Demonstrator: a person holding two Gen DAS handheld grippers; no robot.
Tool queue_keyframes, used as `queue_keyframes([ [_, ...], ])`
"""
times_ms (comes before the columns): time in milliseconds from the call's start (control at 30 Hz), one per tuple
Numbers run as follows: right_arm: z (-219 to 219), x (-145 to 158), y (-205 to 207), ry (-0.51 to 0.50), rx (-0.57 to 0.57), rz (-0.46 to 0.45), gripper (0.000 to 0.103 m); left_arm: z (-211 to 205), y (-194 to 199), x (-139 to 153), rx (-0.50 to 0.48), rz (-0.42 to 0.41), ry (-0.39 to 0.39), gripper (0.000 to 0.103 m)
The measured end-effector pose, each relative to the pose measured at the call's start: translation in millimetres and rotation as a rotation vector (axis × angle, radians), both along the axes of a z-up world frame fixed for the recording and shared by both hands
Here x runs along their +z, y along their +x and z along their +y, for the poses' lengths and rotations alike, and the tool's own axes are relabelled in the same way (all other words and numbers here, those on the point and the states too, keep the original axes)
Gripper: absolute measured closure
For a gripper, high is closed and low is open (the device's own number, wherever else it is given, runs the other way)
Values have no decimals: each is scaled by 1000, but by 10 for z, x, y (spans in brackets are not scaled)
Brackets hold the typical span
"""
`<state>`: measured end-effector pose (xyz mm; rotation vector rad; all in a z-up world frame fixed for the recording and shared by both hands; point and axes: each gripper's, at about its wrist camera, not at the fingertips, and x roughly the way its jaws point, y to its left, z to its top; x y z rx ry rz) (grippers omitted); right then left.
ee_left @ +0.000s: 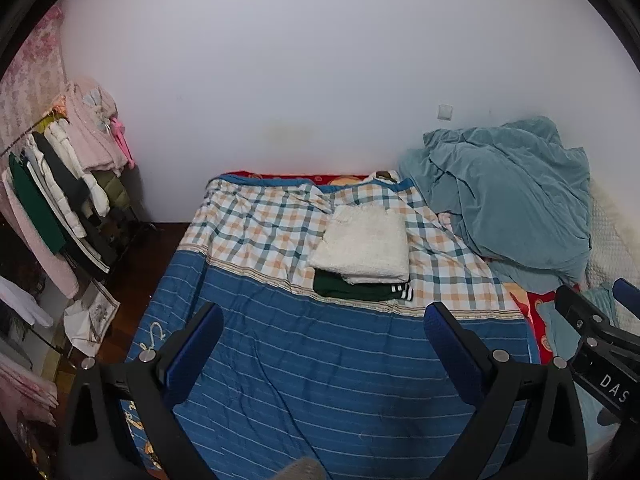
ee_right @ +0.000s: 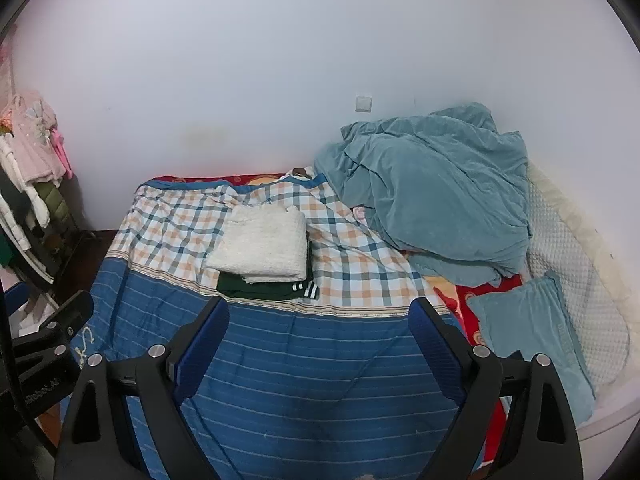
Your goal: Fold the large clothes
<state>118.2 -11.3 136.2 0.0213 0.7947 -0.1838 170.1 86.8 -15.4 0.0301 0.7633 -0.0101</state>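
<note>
A folded white fuzzy garment (ee_left: 362,244) (ee_right: 260,244) lies on top of a folded dark green garment (ee_left: 356,290) (ee_right: 260,286) with white-striped cuffs, stacked on the plaid part of the bed cover. My left gripper (ee_left: 322,320) is open and empty, held above the blue striped part of the cover (ee_left: 320,360), short of the stack. My right gripper (ee_right: 320,316) is open and empty too, beside the left one and also short of the stack. The right gripper's body shows at the right edge of the left wrist view (ee_left: 600,332).
A crumpled teal blanket (ee_left: 500,196) (ee_right: 432,184) is heaped at the back right of the bed. A teal pillow (ee_right: 532,336) lies at the right. A clothes rack (ee_left: 60,192) full of hanging garments stands on the left by the wall.
</note>
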Motion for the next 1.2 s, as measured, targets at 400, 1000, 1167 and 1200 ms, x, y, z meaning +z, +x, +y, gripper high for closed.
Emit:
queue_keyframes([
  [400, -9, 168, -84, 8, 27, -29, 7, 45, -160, 106, 28, -49, 6, 0],
  [1000, 14, 211, -82, 19, 46, -31, 5, 79, -196, 134, 34, -57, 2, 0],
  [1167, 43, 211, -35, 24, 55, -36, 4, 84, -200, 140, 35, -58, 0, 0],
  [1200, 49, 208, -24, 26, 56, -35, 4, 85, -204, 142, 35, -58, 1, 0],
])
